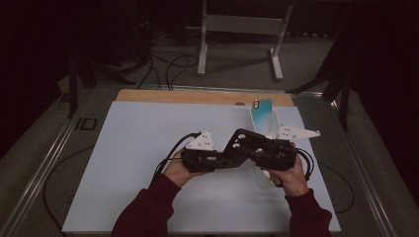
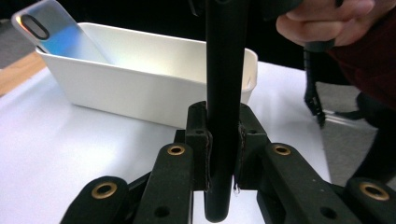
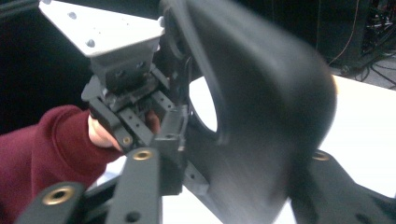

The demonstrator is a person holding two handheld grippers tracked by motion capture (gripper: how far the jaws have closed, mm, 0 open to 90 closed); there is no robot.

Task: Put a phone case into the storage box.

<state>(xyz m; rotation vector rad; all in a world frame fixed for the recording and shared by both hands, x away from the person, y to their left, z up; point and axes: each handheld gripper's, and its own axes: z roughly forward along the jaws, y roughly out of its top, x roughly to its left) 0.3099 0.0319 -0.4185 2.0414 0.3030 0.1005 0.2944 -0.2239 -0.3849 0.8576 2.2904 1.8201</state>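
Two grippers meet above the middle of the white mat (image 1: 148, 163), and between them we hold a flat black piece (image 1: 240, 143) with holes in it. Our left gripper (image 2: 223, 154) has its jaws pressed against both sides of that piece — the left gripper view shows it standing upright, clamped edge-on between the pads. Our right gripper (image 1: 257, 150) has its jaws parted around the other end; in the right gripper view the piece is a blurred dark mass, and we cannot tell whether the pads still touch it.

Just beyond our right hand (image 1: 291, 175) lies a long white bin (image 2: 140, 79), near the mat's right edge, with a blue-tinted phone case (image 1: 261, 109) leaning at its far end. Left of our hands the mat gives wide open room — the left gripper view shows bare mat up to the bin's wall.
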